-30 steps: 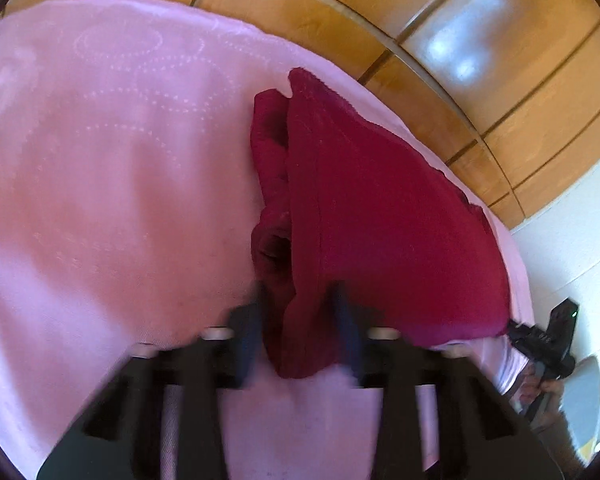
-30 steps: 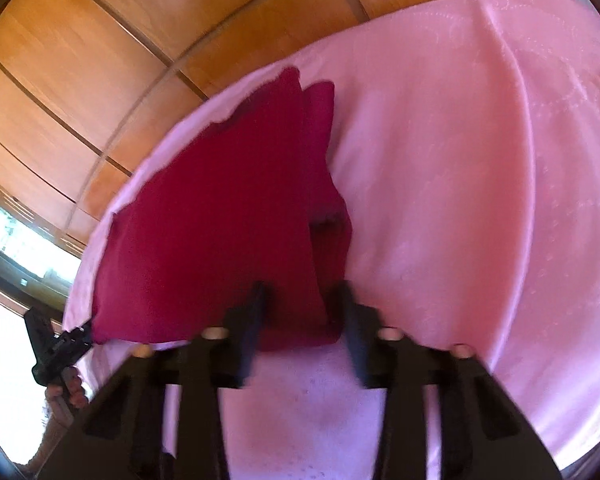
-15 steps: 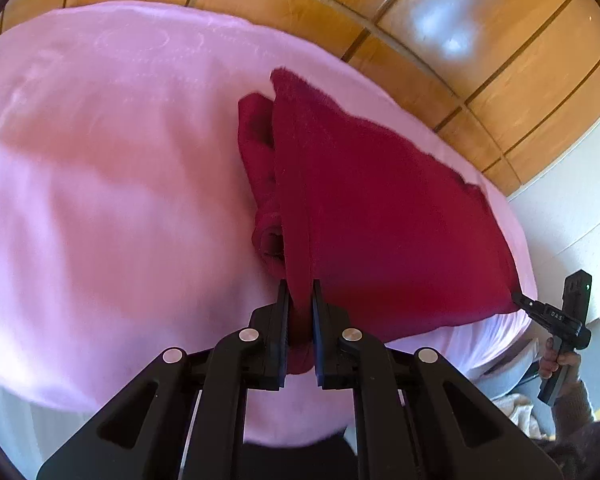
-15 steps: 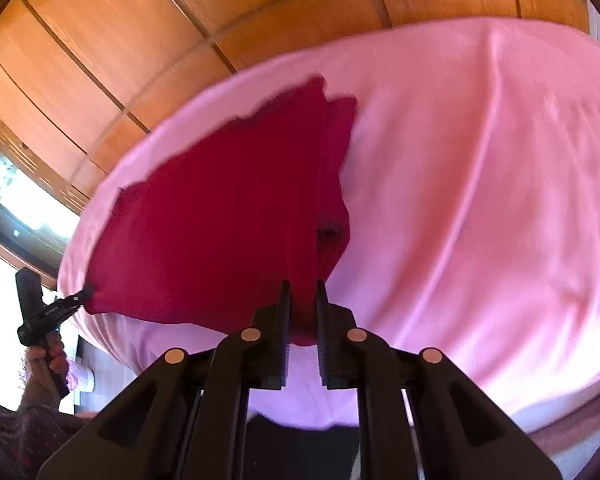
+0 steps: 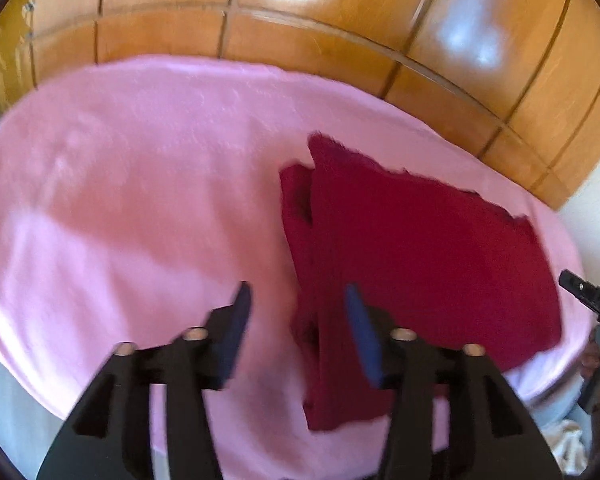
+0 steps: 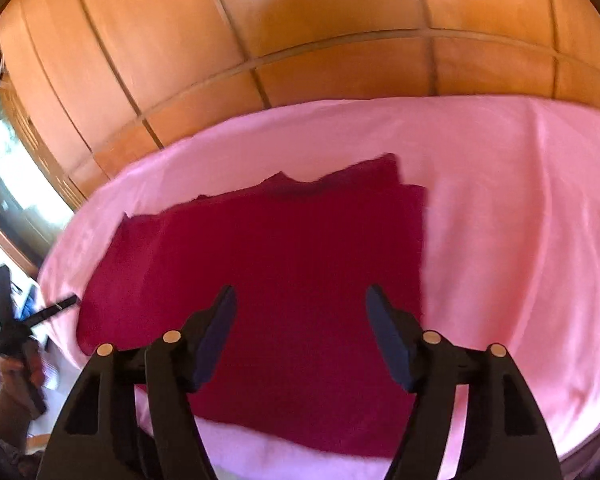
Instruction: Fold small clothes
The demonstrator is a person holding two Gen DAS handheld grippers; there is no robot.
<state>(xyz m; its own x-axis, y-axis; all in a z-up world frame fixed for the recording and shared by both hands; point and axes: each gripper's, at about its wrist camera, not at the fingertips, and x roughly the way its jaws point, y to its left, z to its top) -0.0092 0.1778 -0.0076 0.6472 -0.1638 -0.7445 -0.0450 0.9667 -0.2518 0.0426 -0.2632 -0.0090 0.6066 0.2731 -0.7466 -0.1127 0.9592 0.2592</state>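
The dark red garment [image 6: 268, 280] lies flat on the pink sheet [image 6: 520, 240] of what looks like a bed, filling the centre of the right wrist view and the right half of the left wrist view [image 5: 420, 256]. It reads as soft, light knit or fleece: limp, apt to sag and slide over itself when lifted, not fragile and not slippery. A folded layer already lies over it, with a narrower strip showing along one side, at centre in the left wrist view.

Both tongs are opening, and nothing is pinched between their pads. The left tongs [image 5: 296, 300] hang over the garment's near corner at lower centre of their own view; the right tongs [image 6: 300, 300] hang above the middle of the cloth. The best holds, judging by the lie, are the two near corners or the long edge, taken through all layers so the fold does not slip apart.

Little stands in the way. Wooden cupboard panels [image 6: 300, 40] fill the top of both views, well behind the bed. Something pale lies off the bed at lower right of the left wrist view, too blurred to name.
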